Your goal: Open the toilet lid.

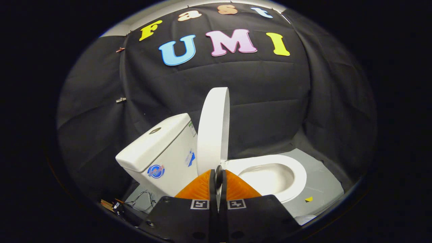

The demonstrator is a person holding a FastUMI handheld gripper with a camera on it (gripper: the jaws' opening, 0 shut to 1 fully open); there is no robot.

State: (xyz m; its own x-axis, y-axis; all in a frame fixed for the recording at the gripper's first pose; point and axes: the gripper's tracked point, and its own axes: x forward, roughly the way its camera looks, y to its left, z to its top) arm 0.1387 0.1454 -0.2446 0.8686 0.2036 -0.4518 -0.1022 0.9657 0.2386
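A white toilet stands just ahead of my fingers. Its lid (213, 130) is raised and stands nearly upright, seen almost edge-on, beside the tank (158, 148). The seat (297, 168) lies flat around the bowl (270, 177), to the right of the lid. My gripper (218, 173) sits just in front of the lid's lower end, where the lid meets the seat. Its fingers are pressed together with nothing between them. I cannot tell whether the tips touch the lid.
The toilet rests on a grey floor panel (320, 182) with a small yellow marker (308, 199) on it. Loose cables and small parts (135, 202) lie on the floor left of the tank. Black cloth walls close in behind and on both sides.
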